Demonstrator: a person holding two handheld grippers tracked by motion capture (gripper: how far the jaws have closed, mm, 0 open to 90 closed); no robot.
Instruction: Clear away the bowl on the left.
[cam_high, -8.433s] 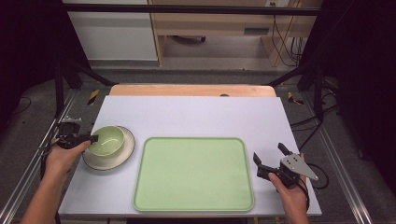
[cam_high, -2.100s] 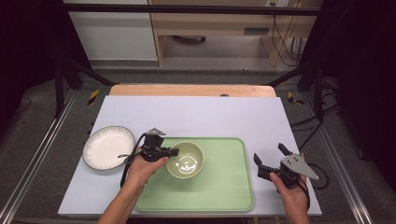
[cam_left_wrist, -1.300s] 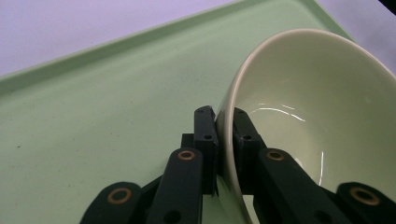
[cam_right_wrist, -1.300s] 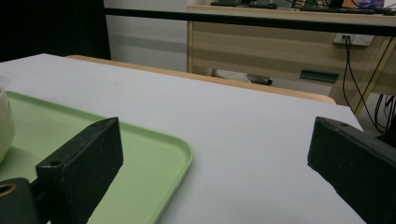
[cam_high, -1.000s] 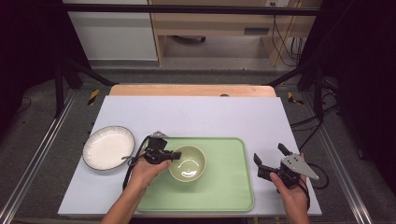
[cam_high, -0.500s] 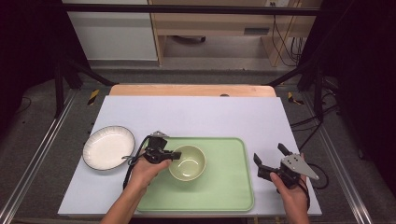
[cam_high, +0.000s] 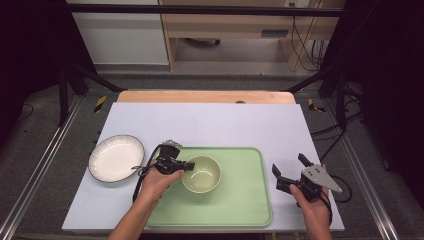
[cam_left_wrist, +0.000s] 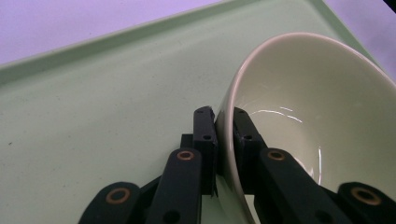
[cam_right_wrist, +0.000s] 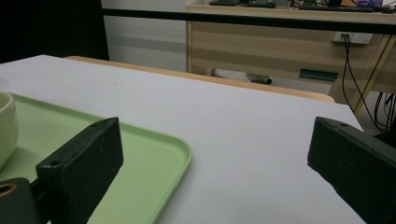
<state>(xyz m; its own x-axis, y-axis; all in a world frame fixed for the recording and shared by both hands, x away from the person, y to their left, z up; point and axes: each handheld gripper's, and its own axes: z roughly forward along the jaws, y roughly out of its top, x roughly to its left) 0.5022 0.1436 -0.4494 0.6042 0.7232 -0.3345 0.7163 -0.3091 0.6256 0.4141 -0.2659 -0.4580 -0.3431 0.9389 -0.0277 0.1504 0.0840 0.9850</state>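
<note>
A pale green bowl (cam_high: 201, 173) stands on the left half of the light green tray (cam_high: 240, 200). My left gripper (cam_high: 186, 165) is shut on the bowl's left rim; in the left gripper view the bowl (cam_left_wrist: 317, 121) has its wall pinched between the two black jaws of the left gripper (cam_left_wrist: 223, 125), one inside and one outside. A white plate (cam_high: 116, 158) lies on the table to the left of the tray. My right gripper (cam_high: 289, 169) rests open just off the tray's right edge, and its own view shows the tray corner (cam_right_wrist: 159, 154) between wide-apart jaws.
The white table (cam_high: 220, 122) has free room behind the tray. A wooden strip (cam_high: 205, 96) runs along its far edge. Black frame legs stand at both back corners, and cables hang at the right.
The bowl has gone from the white plate at the left onto the tray, carried by my left gripper. Over the last second it has barely shifted. The right gripper has stayed put.
</note>
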